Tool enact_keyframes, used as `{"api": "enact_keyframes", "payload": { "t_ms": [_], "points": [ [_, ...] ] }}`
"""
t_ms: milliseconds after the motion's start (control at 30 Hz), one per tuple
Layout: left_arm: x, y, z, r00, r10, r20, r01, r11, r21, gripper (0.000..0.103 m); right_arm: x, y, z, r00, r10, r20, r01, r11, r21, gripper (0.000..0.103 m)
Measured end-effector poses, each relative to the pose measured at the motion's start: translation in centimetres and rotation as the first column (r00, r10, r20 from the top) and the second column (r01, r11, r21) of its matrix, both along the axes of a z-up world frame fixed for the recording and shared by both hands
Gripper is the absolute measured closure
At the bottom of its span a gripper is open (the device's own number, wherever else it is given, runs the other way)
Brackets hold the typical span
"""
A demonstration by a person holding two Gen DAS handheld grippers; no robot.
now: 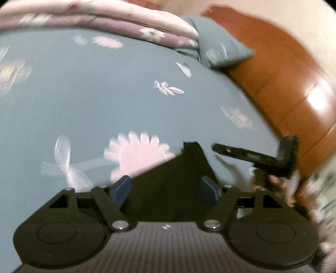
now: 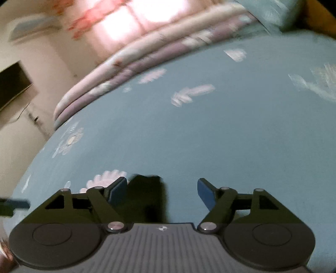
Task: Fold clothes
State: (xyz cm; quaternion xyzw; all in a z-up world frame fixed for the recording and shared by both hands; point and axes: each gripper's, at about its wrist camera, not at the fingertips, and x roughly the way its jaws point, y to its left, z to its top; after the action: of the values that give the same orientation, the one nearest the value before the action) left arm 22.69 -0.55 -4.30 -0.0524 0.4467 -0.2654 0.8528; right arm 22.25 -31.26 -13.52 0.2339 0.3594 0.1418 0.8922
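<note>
A black garment lies on the blue flowered bedsheet, blurred in both views. My left gripper stands open, its blue pads wide apart, and the dark cloth fills the space between them without being pinched. To its right, one black finger of the other gripper shows over the sheet, with a blurred hand behind it. In the right wrist view my right gripper is open. The black garment sits beside its left pad, and bare sheet shows before the right pad.
A folded pink and mauve quilt runs along the far side of the bed, with a blue pillow at its end. A wooden headboard borders the bed. A dark screen hangs on the wall beyond the bed's edge.
</note>
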Motion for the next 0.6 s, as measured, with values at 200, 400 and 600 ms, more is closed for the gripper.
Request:
{"api": "enact_keyframes", "payload": {
  "t_ms": [200,400,600],
  "points": [
    [9.3,-7.7,-4.4,0.993,-0.046,-0.108,0.061,0.987,0.147,0.032,-0.8,-0.8,-1.2,0.998,0.033,0.058,-0.034,0.999,0.026,0.024],
    [11.7,-10.9,-7.7,0.985,-0.124,-0.12,0.145,0.972,0.187,0.032,-1.4,0.4,-1.1,0.992,0.084,0.096,-0.08,0.996,-0.05,0.019],
    [12.0,-10.2,-7.4,0.975,-0.164,-0.148,0.17,0.985,0.028,0.032,-2.3,4.1,-1.0,0.975,0.178,0.136,-0.135,0.951,-0.279,0.009]
  ]
}}
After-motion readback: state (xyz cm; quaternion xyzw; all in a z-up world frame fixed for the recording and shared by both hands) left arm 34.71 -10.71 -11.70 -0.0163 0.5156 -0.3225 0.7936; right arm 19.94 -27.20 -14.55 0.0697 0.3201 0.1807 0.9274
